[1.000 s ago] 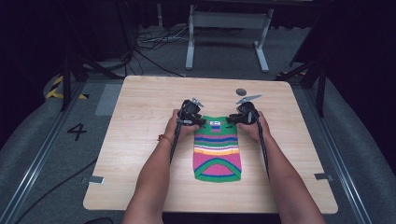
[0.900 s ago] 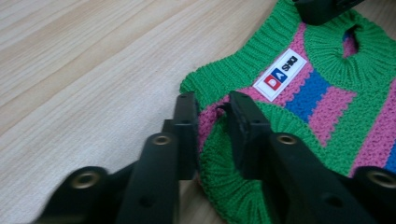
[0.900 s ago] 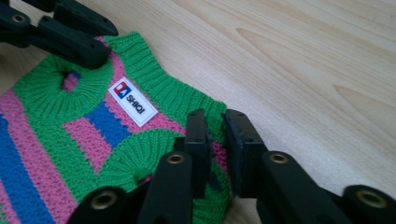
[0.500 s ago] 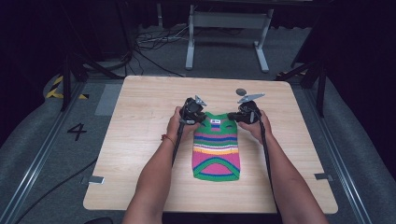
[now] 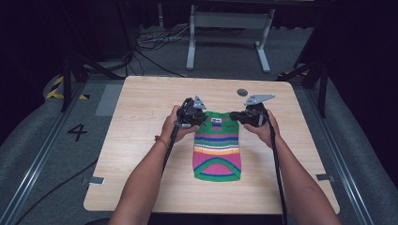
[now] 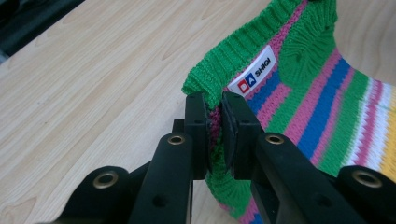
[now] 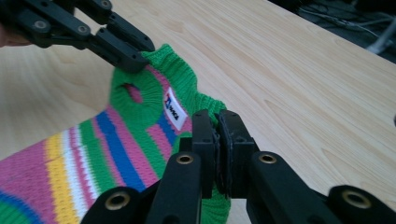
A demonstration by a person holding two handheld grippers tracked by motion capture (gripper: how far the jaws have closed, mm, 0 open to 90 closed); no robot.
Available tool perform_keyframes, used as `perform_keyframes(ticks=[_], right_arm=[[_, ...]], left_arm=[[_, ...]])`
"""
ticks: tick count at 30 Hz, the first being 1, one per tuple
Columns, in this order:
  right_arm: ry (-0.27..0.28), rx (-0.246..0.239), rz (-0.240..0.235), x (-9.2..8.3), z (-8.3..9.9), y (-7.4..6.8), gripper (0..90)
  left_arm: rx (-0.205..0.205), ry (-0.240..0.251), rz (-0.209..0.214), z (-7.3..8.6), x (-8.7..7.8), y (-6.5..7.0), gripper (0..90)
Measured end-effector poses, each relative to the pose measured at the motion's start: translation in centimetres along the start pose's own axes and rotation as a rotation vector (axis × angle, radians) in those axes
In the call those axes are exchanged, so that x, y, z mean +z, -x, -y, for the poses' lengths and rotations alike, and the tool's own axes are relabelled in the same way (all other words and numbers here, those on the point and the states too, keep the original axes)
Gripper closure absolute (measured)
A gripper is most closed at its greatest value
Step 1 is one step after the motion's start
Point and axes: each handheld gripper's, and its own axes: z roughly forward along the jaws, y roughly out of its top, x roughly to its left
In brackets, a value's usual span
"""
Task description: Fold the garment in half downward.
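Note:
A small striped knit sweater (image 5: 217,150) in green, pink, blue, white and yellow lies on the wooden table (image 5: 141,117), its green collar at the far end. My left gripper (image 5: 202,116) is shut on the left collar corner, and knit shows between its pads (image 6: 214,100). A white label (image 6: 254,70) sits just inside the collar. My right gripper (image 5: 234,116) is shut on the right collar corner, pinching green ribbing (image 7: 216,116). In the right gripper view, the left gripper (image 7: 126,51) grips the sweater (image 7: 116,144) beside a sleeve hole. The collar end hangs lifted off the table.
A small dark round spot (image 5: 242,92) marks the table beyond the grippers. A metal stand (image 5: 230,28) and loose cables (image 5: 150,40) are on the floor behind the table. A "4" (image 5: 77,132) is marked on the floor at the left.
Both grippers have closed on the collar corners and risen a little, drawing the collar end up off the table. The hem end has stayed on the wood.

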Motion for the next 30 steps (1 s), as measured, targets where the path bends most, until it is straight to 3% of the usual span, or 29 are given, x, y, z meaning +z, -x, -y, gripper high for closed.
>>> perform_keyframes(ticks=[4, 9, 11, 17, 30], right_arm=[[0.007, -0.02, -0.013, -0.5, 0.2, -0.6, 85.9], [0.011, -0.034, -0.028, -1.2, 0.6, -1.5, 85.7], [0.011, -0.04, -0.041, -1.4, 0.9, -1.7, 85.8], [0.009, -0.062, -0.068, -2.1, 1.6, -2.5, 85.5], [0.002, -0.1, -0.146, -3.3, 3.3, -4.8, 85.4]], left_arm=[[0.027, -0.004, -0.01, 0.3, -0.6, 0.4, 81.0], [0.041, 0.011, 0.015, 1.0, -1.5, 0.9, 81.8], [0.072, 0.016, 0.031, 1.2, -2.0, 1.4, 82.1], [0.112, 0.014, 0.051, 1.8, -2.5, 2.5, 82.7], [0.134, 0.025, 0.095, 3.9, -3.2, 4.5, 82.7]])
